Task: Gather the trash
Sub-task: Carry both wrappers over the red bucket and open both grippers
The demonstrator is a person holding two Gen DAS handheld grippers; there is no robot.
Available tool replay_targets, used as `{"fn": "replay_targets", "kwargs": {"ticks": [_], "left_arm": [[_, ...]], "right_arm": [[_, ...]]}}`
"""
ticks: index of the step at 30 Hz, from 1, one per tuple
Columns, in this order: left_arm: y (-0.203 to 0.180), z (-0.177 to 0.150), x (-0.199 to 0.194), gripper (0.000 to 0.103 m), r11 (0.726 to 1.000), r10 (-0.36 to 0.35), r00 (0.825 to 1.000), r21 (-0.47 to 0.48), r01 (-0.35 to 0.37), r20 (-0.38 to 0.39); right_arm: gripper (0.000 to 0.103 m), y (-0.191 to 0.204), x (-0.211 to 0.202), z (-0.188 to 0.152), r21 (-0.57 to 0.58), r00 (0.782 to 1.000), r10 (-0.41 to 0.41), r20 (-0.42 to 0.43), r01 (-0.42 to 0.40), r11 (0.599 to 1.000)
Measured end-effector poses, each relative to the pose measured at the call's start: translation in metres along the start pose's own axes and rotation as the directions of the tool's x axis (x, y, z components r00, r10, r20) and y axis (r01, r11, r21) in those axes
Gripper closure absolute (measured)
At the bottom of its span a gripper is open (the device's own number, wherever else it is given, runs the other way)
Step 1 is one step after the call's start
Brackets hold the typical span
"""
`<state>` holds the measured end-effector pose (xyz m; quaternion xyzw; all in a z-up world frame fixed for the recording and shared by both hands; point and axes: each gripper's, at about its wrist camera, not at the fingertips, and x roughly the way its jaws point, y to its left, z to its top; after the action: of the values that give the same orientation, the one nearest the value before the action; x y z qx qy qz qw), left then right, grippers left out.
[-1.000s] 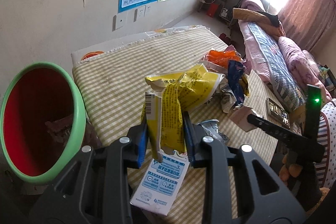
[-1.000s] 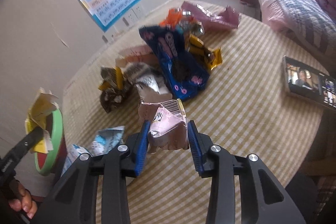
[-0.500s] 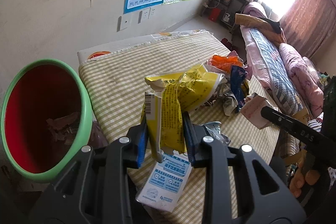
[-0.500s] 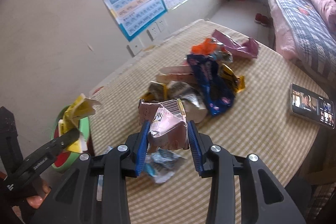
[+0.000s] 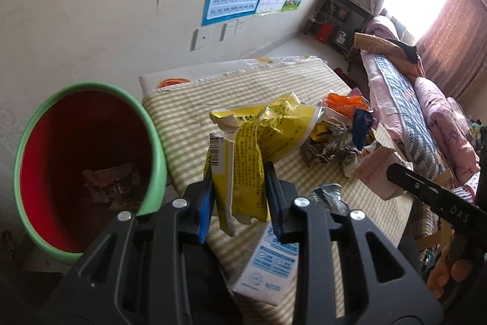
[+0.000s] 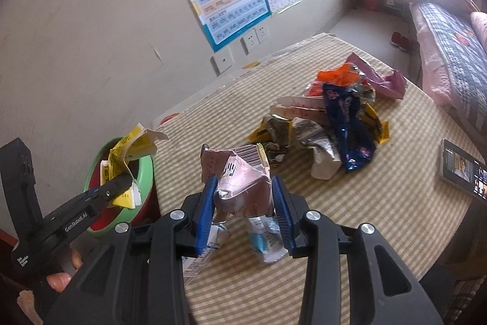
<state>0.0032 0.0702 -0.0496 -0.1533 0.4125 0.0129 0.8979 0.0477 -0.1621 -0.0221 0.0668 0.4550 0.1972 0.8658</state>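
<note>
A crumpled yellow wrapper (image 5: 243,160) is being gripped between the blue pads of the left gripper (image 5: 239,200), its torn top flaring above the jaws and a barcode strip showing on its left edge. In the right wrist view the same wrapper (image 6: 127,160) is being held over the green rim of the red-lined trash bin (image 6: 146,172), with the left gripper (image 6: 115,188) clamped on its lower part. The bin (image 5: 152,148) is being seen just beside the left end of the checked tablecloth (image 5: 188,118), and a few dark scraps (image 5: 112,185) are lying at its bottom.

A pink, foil-lined packet (image 6: 240,181) is being clenched by the right gripper (image 6: 243,206), its barcoded flap standing up above the pads. It is being held above the cloth (image 6: 380,203), near the table's bin-side end. From the left wrist view the packet (image 5: 377,172) is visible at the tip of one black finger (image 5: 426,191) of the right gripper.

More trash is being left on the table: a white and blue printed carton (image 5: 271,267) is lying flat near the front edge under the left gripper, and a small silvery-blue wrapper (image 6: 264,239) is lying under the right one. Further along, a pile is being formed by a dark blue snack bag (image 6: 347,130), an orange wrapper (image 6: 338,78), a purple-pink bag (image 6: 380,78) and crumpled grey paper (image 6: 313,139). A phone (image 6: 462,172) with a lit screen is resting well apart, at the table's right edge.
</note>
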Motion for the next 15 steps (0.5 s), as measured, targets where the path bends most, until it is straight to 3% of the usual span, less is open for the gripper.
{"fn": "replay_targets", "kwargs": {"ticks": [15], "left_arm": [[0.053, -0.003, -0.016, 0.073, 0.994, 0.082, 0.996, -0.071, -0.079, 0.042]], "right_arm": [[0.067, 0.061, 0.026, 0.006, -0.126, 0.998, 0.050, -0.043, -0.055, 0.990]]}}
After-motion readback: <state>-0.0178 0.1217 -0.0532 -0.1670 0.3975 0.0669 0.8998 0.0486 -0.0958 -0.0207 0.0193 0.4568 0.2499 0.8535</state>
